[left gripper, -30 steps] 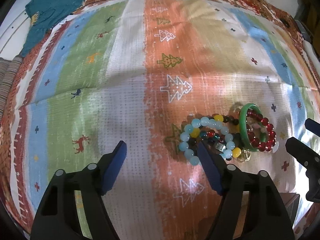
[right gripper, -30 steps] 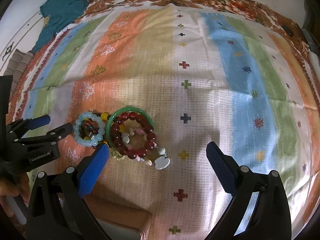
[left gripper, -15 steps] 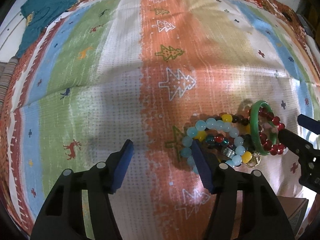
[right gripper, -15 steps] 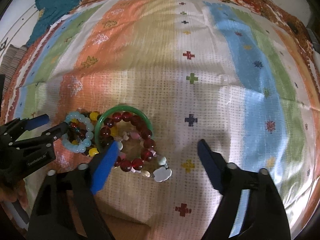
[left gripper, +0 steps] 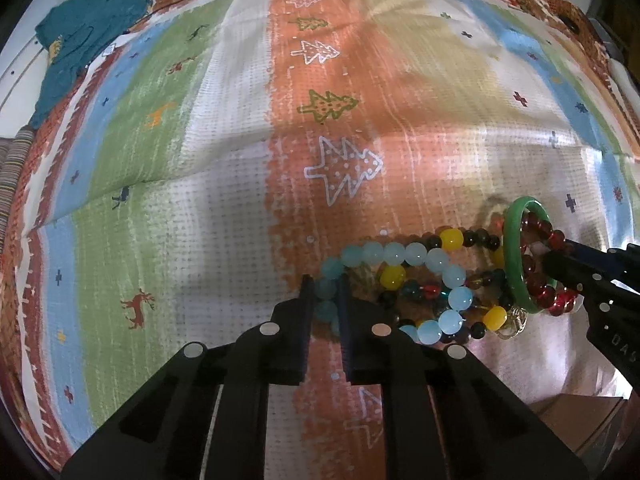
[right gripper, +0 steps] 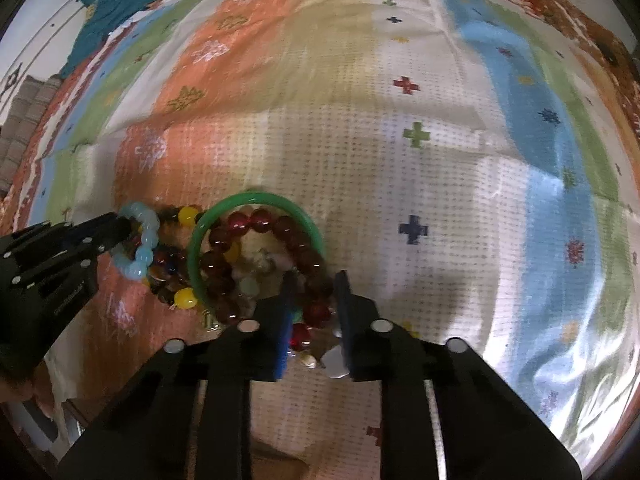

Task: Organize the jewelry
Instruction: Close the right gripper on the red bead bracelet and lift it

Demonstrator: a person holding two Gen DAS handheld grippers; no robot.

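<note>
A heap of bracelets lies on a striped cloth (left gripper: 200, 184). My left gripper (left gripper: 324, 292) is closing, with the near end of the pale blue bead bracelet (left gripper: 404, 254) pinched between its pads. From the right wrist view, the left gripper (right gripper: 120, 229) clamps that same pale blue loop (right gripper: 142, 248). My right gripper (right gripper: 315, 284) is closing on the dark red bead bracelet (right gripper: 260, 220), whose beads sit between its pads. That bracelet lies inside the green bangle (right gripper: 256, 198). A dark strand with yellow beads (left gripper: 452, 239) is tangled under the blue one.
A teal garment (left gripper: 92, 28) lies at the cloth's far left corner. Striped fabric (left gripper: 12, 160) shows past the left edge. A brown box (left gripper: 580, 420) sits near my right gripper's body. A white charm (right gripper: 335, 360) and a gold charm (left gripper: 514, 322) hang off the heap.
Both grippers went from wide open to closed down. The left closed on the pale blue bracelet. The right sank lower and closed on the red beads.
</note>
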